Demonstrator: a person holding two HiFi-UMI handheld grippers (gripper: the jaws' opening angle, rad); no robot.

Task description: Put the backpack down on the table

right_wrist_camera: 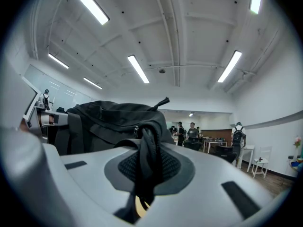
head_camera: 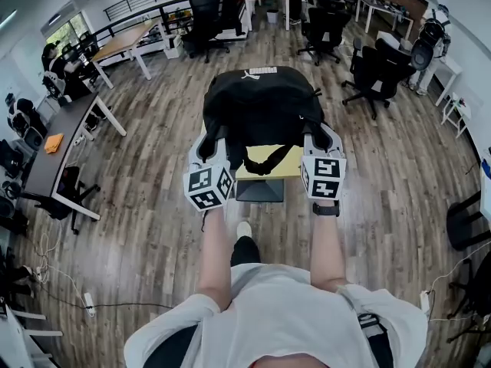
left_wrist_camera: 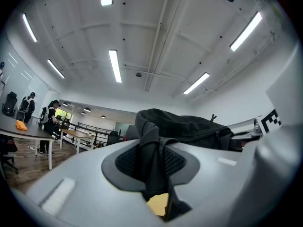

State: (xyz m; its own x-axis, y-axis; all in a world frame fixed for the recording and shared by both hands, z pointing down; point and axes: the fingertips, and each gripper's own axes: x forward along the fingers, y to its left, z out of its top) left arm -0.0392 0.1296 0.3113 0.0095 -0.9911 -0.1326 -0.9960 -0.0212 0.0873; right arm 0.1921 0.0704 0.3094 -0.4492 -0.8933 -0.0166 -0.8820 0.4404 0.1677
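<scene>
Left tool [head_camera: 215,141] and right tool [head_camera: 315,135] are each pinching a strap [left_wrist_camera: 150,145], holding the backpack [head_camera: 261,102] over the table [head_camera: 288,169]; lowering both evenly before letting go seems best.

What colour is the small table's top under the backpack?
Yellow; the small table top shows best in the head view, under the black fabric backpack.
</scene>
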